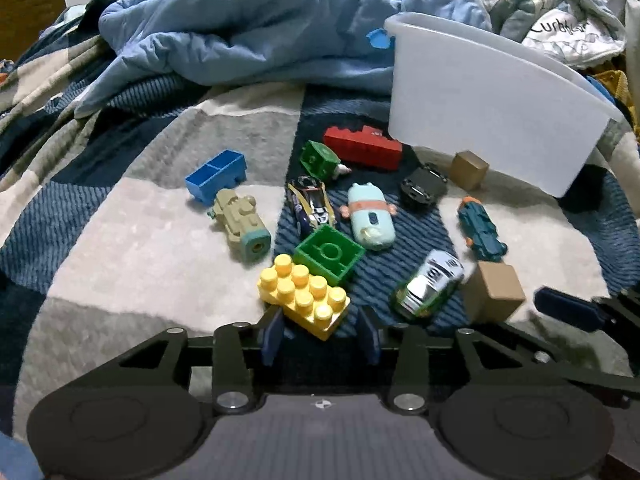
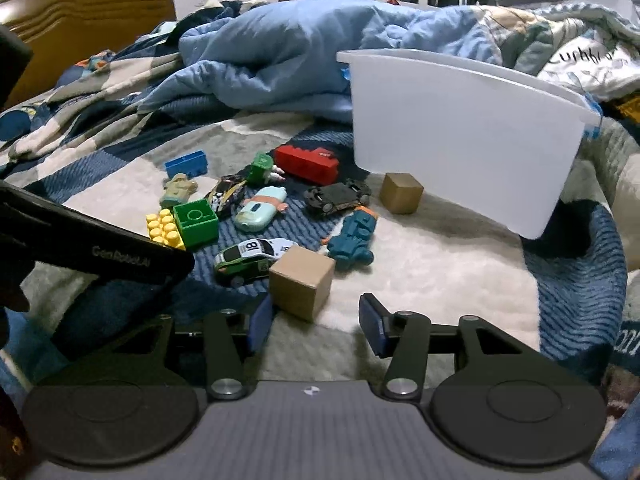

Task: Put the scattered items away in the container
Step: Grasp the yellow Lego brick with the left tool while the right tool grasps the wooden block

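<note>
Left gripper (image 1: 320, 338) gapes released around the studded yellow brick (image 1: 305, 295), long axis running near-right. Right gripper (image 2: 310, 322) hangs released by a tan cube (image 2: 302, 282).

Hidden and cut-off parts from my two wrist cameras

I can't see inside the white bin (image 2: 460, 136); its wall hides any contents. In my right view the left gripper's arm (image 2: 100, 248) covers part of the yellow brick (image 2: 162, 226). In my left view the right gripper (image 1: 576, 312) is blurred and cut by the edge.
</note>
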Demonstrator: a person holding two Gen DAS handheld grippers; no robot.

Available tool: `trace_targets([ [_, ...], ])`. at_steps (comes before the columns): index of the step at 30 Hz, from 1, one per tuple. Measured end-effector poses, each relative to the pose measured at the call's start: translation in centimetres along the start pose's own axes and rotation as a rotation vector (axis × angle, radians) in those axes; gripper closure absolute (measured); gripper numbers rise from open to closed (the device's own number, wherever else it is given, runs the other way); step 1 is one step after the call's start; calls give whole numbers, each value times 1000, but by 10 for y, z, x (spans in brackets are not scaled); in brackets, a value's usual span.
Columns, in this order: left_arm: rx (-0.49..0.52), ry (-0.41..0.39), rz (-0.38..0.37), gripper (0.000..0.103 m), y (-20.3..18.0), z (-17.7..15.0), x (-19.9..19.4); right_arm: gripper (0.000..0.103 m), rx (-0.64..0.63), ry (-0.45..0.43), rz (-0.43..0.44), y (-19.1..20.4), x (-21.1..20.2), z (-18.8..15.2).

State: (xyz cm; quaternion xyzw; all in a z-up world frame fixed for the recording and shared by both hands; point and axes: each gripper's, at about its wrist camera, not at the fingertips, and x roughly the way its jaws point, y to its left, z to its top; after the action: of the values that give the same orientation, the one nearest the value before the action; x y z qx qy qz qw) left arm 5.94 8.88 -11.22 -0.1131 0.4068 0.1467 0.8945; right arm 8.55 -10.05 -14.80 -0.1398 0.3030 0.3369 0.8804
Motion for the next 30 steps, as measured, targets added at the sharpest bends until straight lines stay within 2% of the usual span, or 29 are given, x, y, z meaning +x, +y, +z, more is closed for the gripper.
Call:
trace_targets([
  [3,-12,1,-31,62,13,-3,0,51,-7,2,-5,0,-2,-2],
  [5,9,4,-39,69,24,-6,-3,51,-7,1,-5,0,-3,-3],
  [8,26,7,-28,71,40,-8,-8,51,-6,-3,-2,1,-3,-4],
  [10,9,12,-60,71,49,-7,-12,51,-3,-4,-1,3,-3,-3],
  [18,35,-30,-49,67,34,-1,-2,51,97,-10,-28,11,6,2],
  [19,40,-33,-48,68,33,-1,1,51,111,-11,-27,12,8,2],
  [20,49,-35,-48,75,32,-2,3,51,124,-14,-33,12,9,2],
  [23,91,-38,-57,75,32,-4,2,51,143,-32,-85,15,13,2],
  [25,105,-35,-64,75,32,-5,0,54,150,-33,-104,16,17,4],
  [29,68,-29,-90,75,36,-5,-2,57,182,-17,-125,18,25,4],
  [30,72,-29,-92,76,36,-6,-3,66,178,-21,-116,19,25,3],
])
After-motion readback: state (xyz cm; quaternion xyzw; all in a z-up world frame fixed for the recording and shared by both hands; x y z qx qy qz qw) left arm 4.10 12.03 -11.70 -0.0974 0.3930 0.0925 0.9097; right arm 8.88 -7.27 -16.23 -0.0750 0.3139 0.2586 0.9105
